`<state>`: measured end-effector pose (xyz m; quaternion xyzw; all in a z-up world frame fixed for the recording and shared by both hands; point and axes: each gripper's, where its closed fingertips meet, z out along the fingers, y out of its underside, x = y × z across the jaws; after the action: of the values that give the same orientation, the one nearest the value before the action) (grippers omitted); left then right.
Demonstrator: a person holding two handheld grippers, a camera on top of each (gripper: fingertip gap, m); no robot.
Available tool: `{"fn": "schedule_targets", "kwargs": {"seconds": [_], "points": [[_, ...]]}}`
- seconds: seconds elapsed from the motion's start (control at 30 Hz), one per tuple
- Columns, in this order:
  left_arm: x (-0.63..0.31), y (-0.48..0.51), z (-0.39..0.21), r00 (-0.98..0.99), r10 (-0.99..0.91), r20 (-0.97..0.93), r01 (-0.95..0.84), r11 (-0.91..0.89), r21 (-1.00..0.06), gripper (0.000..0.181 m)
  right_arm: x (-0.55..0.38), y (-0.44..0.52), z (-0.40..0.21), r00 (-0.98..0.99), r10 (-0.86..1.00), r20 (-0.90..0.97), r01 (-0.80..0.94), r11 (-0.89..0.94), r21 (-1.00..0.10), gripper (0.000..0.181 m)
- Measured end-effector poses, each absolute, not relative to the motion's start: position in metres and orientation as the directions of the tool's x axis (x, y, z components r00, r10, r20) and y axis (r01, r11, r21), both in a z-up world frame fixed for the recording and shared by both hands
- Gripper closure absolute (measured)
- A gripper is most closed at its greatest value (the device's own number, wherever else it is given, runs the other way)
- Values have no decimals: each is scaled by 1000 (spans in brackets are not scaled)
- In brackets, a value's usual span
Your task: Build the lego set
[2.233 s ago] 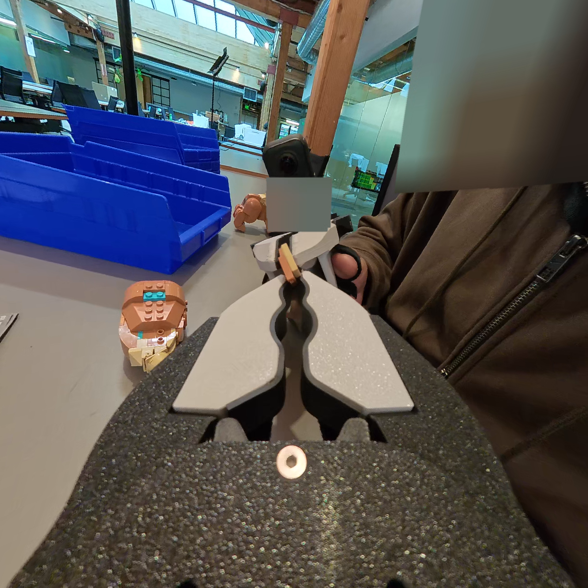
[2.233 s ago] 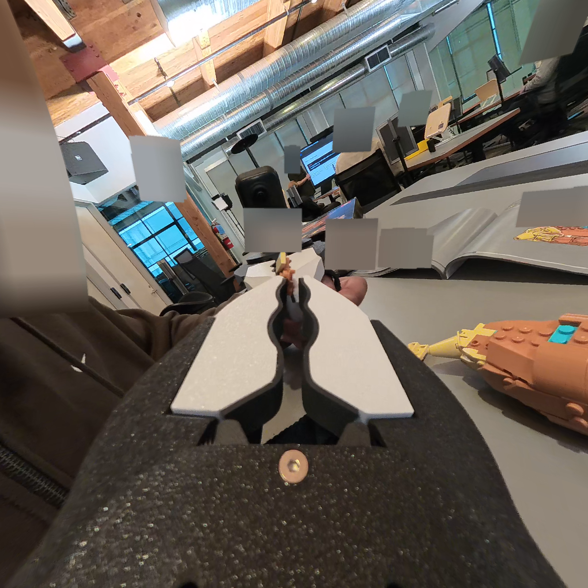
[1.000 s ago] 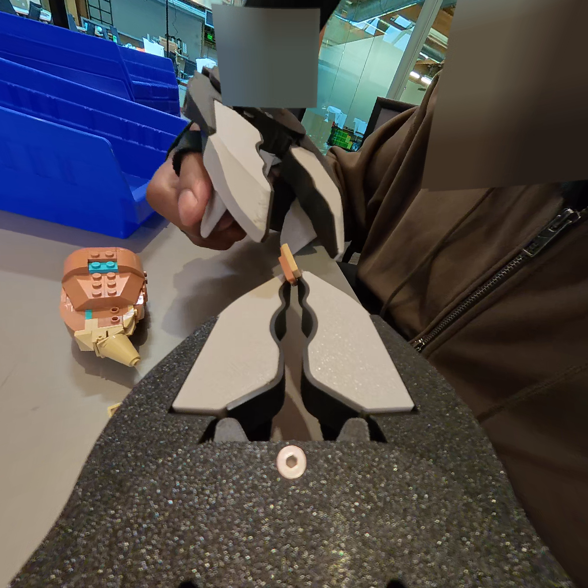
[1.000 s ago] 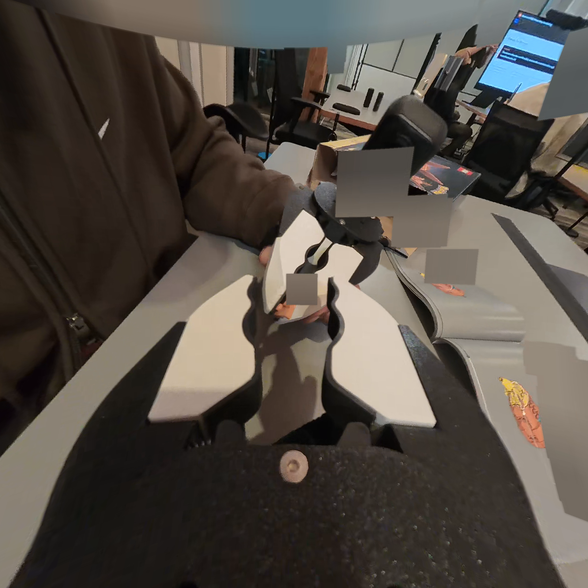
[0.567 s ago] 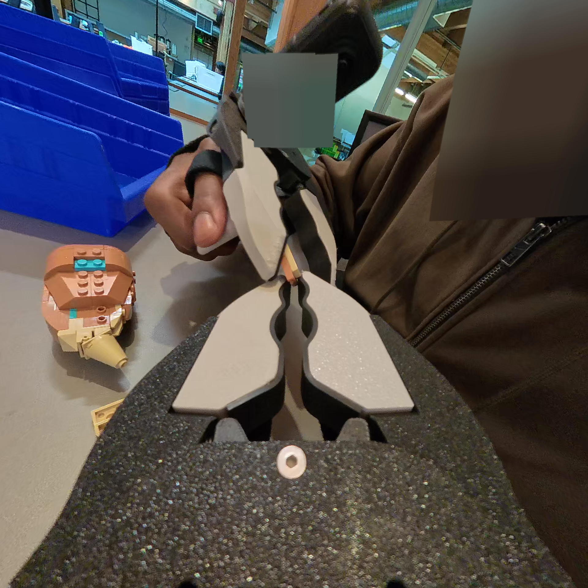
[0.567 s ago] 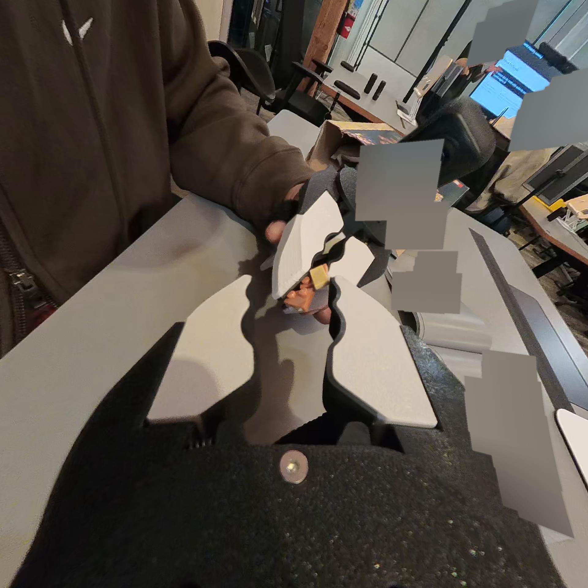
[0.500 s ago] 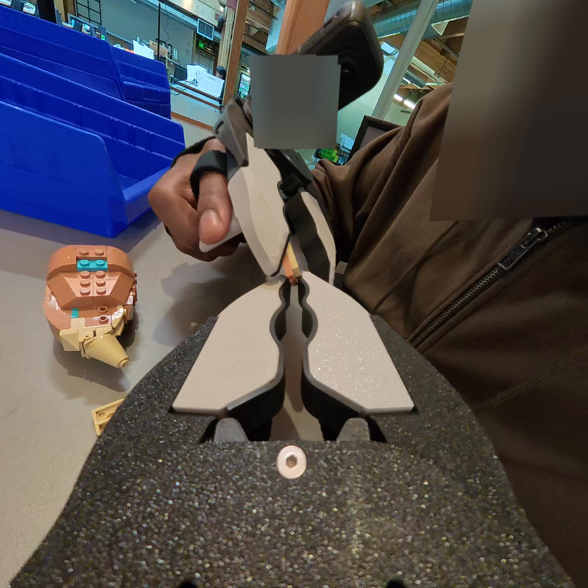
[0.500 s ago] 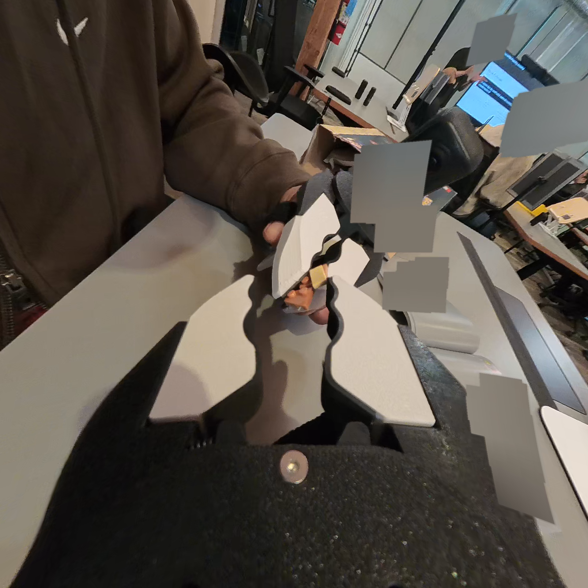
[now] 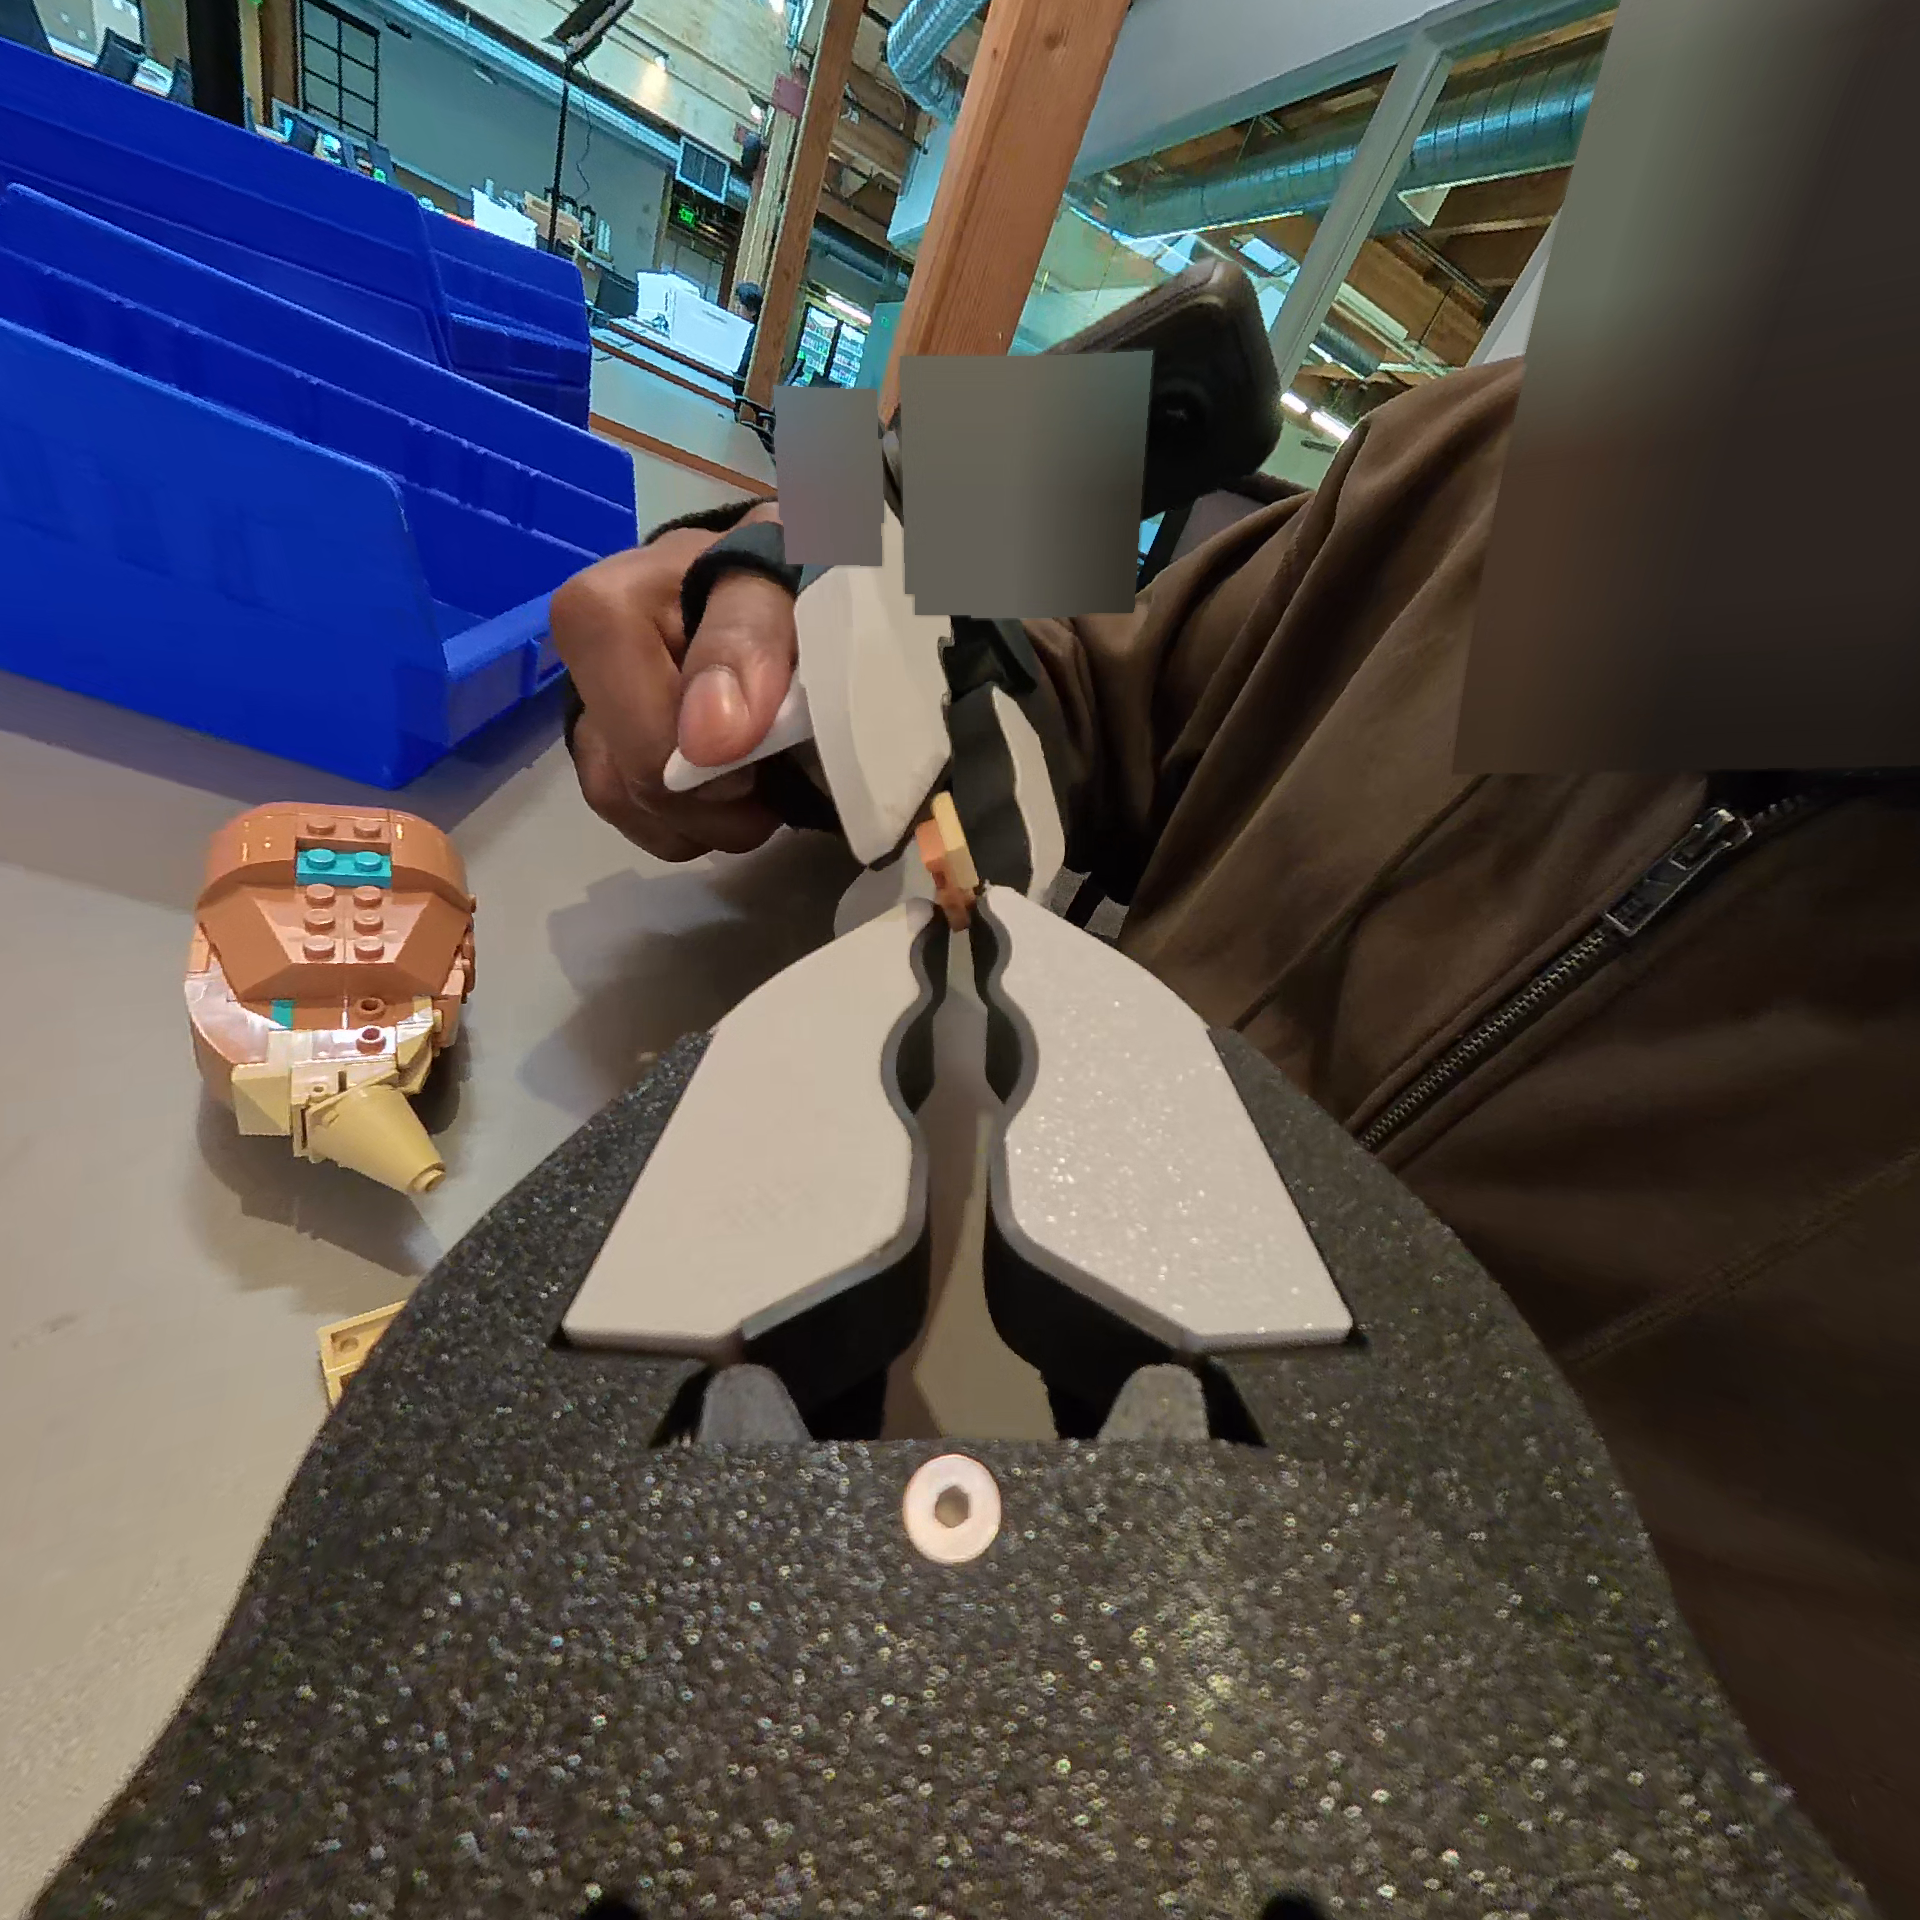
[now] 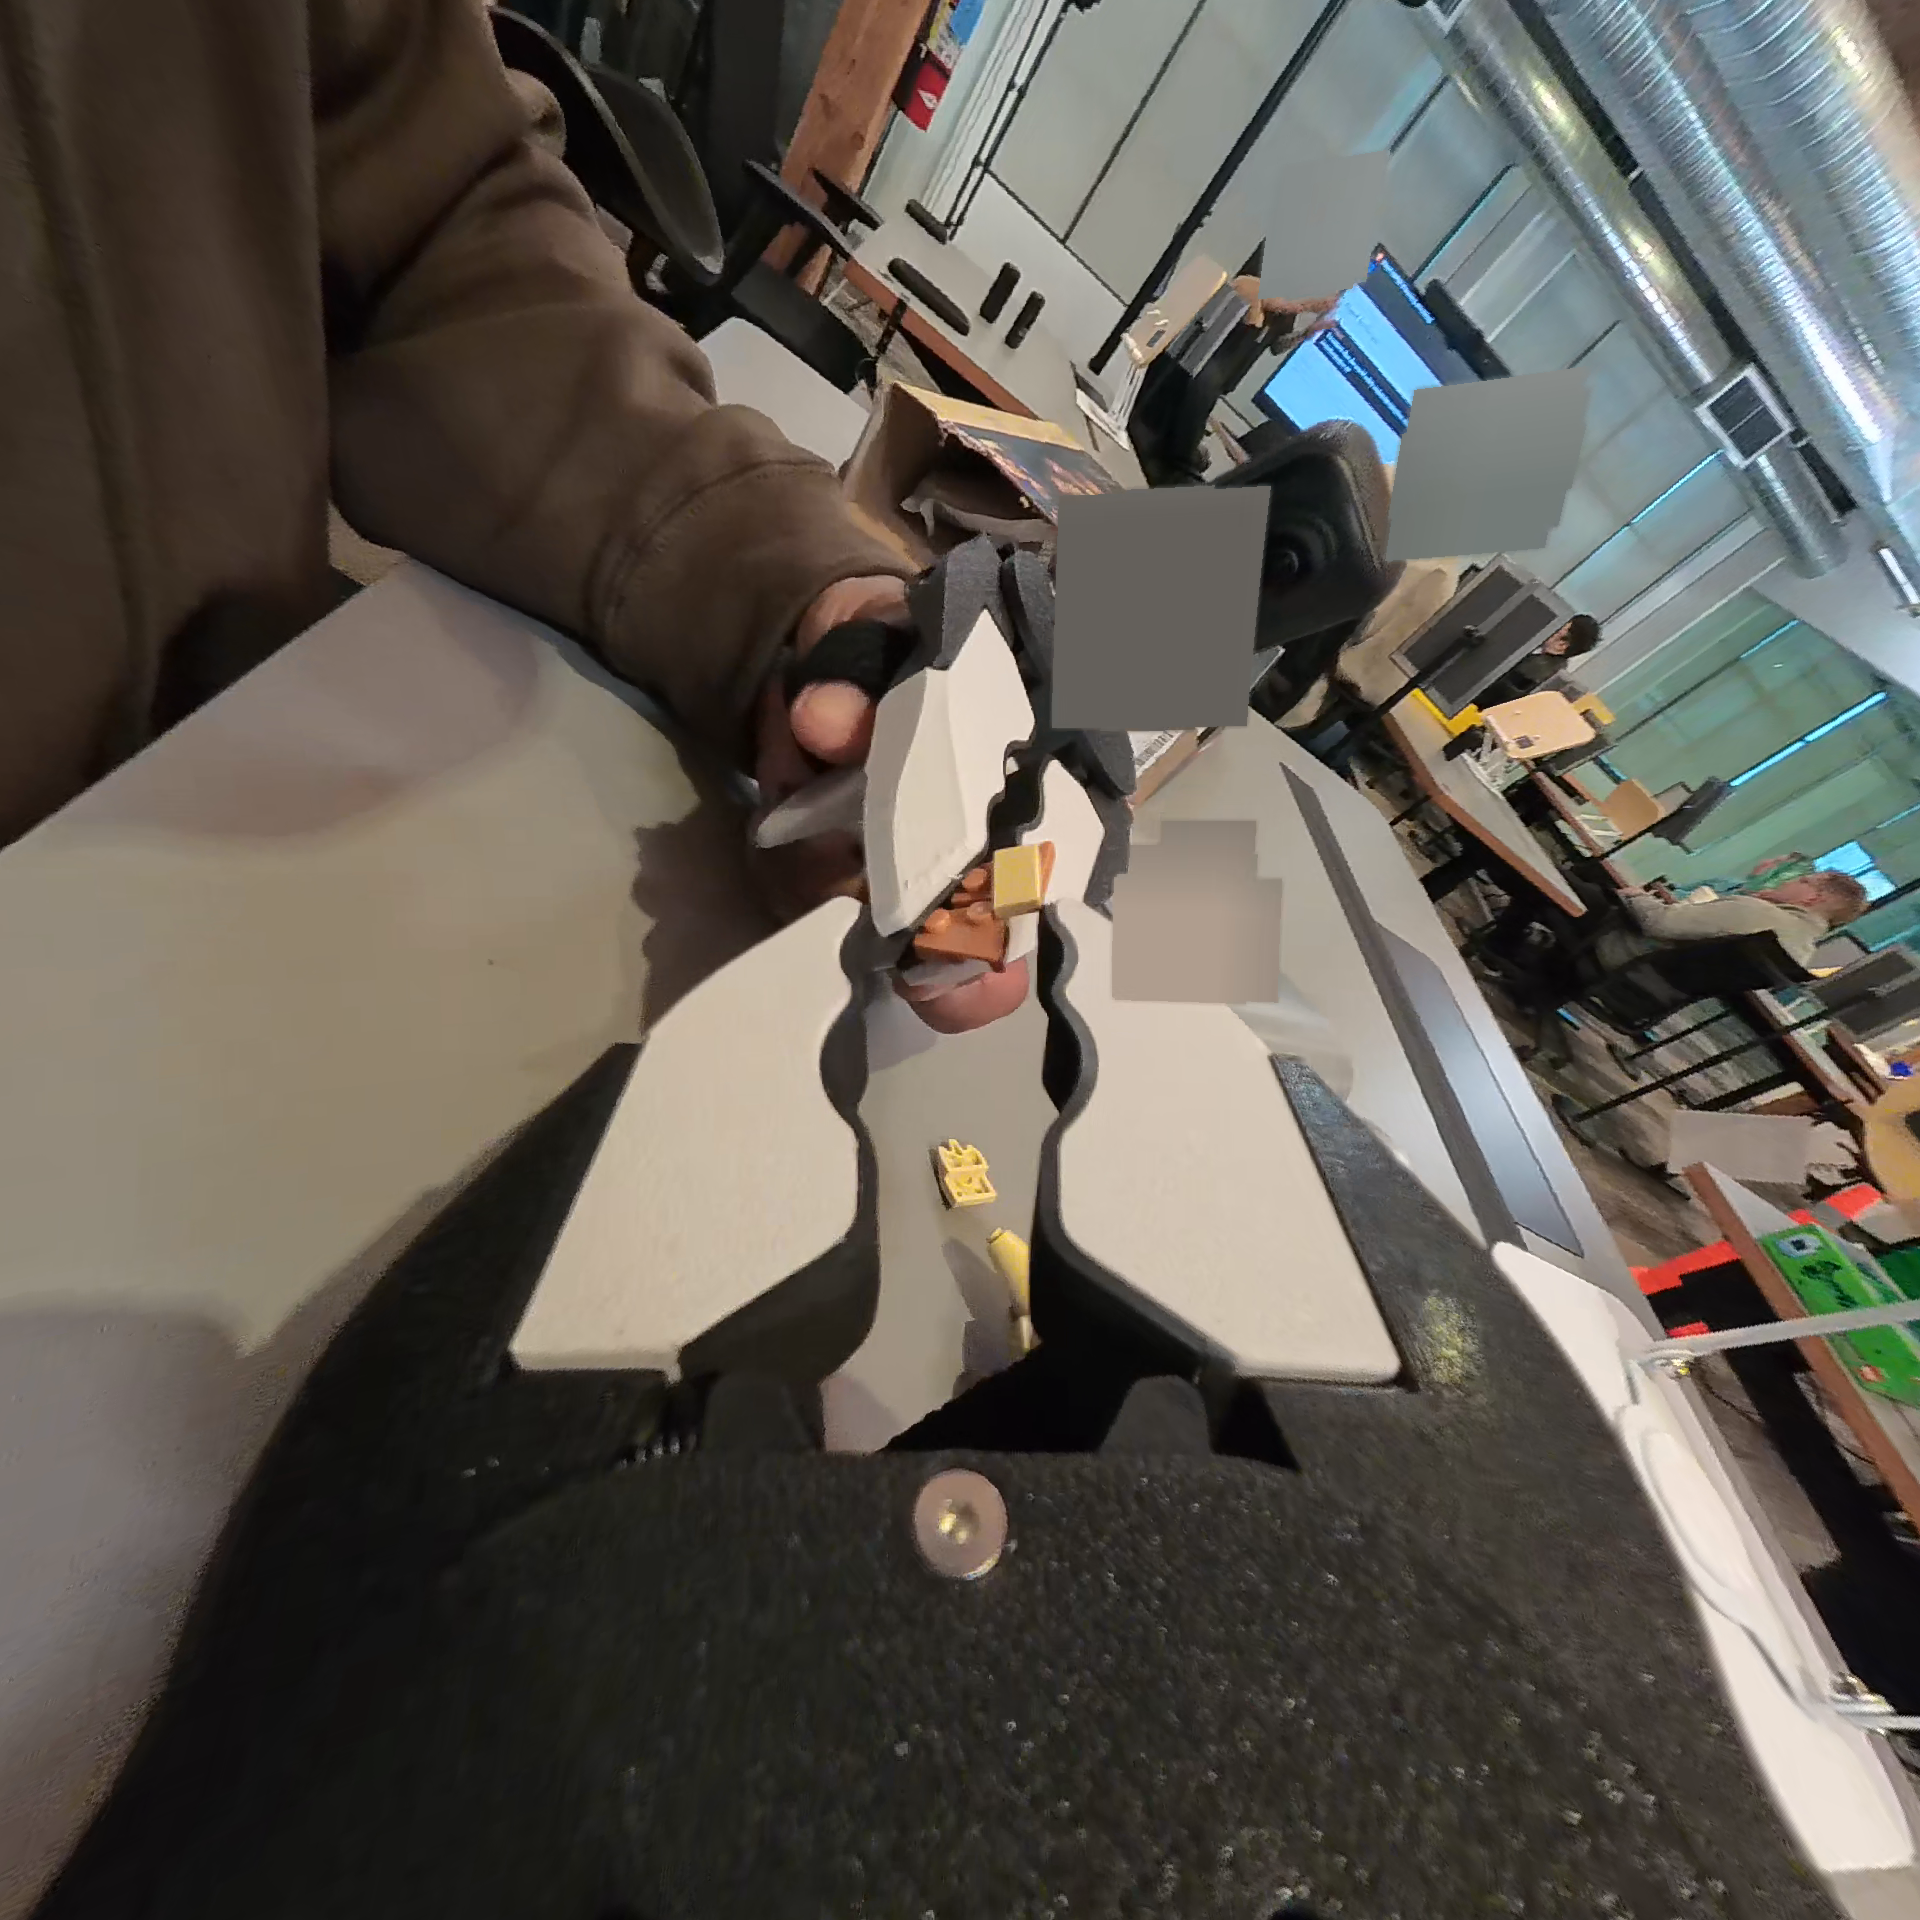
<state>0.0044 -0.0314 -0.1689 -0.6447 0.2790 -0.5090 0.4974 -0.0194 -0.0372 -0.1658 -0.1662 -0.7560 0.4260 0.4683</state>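
Observation:
My left gripper (image 9: pixel 951 909) is shut on a small brown and tan lego piece (image 9: pixel 948 847), held above the grey table (image 9: pixel 125 1299). In the right wrist view the same piece (image 10: pixel 966 925) shows a tan tile (image 10: pixel 1023 878) on top. My right gripper (image 10: pixel 951 925) is open, its jaws partly apart on either side of the piece and of the left gripper's tips. In the left wrist view the right gripper (image 9: pixel 935 790) comes in from above and flanks the piece's top. A brown lego creature head (image 9: pixel 332 966) lies on the table to the left.
Blue bins (image 9: pixel 260 520) stand at the back left. A tan plate (image 9: pixel 348 1351) lies by the left gripper's body. A small yellow piece (image 10: pixel 966 1174) and a yellow horn (image 10: pixel 1008 1268) lie under the right gripper. A cardboard box (image 10: pixel 966 457) is behind. The person's brown jacket (image 9: pixel 1558 1039) is close. The grippers are tip to tip, or close to it. The brown lego creature head (image 9: pixel 332 966) is about equally far from each gripper, around 12 cm.
Both grippers held the piece at first. The right one let go, opened and pulled back, then came in again. Its jaws are now narrower around the piece. The left gripper stays shut.

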Motion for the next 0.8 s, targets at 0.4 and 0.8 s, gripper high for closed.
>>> {"fn": "schedule_targets", "kwargs": {"seconds": [0.4, 0.8], "points": [[5, -31, -170, 310, -858, 410, 153, -381, -912, 177, -19, -36, -167, -455, 640, 619, -175, 618, -767, 152], [3, -31, -167, 285, -855, 434, 185, -395, -900, 176, -19, -33, -166, -425, 643, 636, -184, 627, -757, 162]]}}
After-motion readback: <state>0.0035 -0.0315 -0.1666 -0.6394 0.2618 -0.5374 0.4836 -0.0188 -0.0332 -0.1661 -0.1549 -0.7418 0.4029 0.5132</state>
